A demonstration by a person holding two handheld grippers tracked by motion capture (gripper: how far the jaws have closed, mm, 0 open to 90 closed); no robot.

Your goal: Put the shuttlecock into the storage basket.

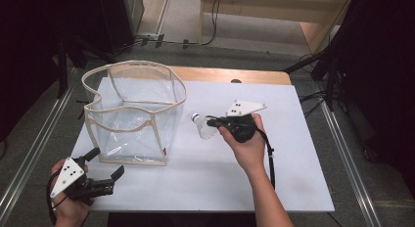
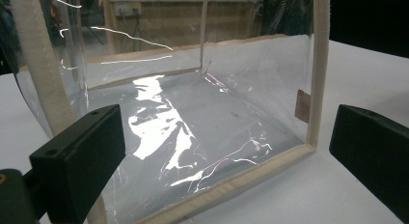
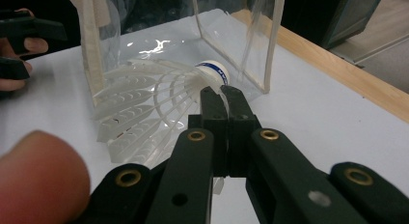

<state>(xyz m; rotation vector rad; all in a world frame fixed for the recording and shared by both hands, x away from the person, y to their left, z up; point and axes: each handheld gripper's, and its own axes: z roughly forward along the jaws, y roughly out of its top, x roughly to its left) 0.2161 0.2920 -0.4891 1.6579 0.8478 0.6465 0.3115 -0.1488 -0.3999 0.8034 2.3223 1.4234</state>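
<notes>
White shuttlecock (image 3: pixel 149 108) pinched in right gripper (image 3: pixel 221 93), seemingly airborne; left gripper (image 2: pixel 226 147) spread wide.

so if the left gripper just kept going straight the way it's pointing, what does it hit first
Most likely the clear bag: the left gripper has its jaws open and aimed at the bag's near wall and cream bottom trim, with nothing between. How close it is cannot be told.
</notes>
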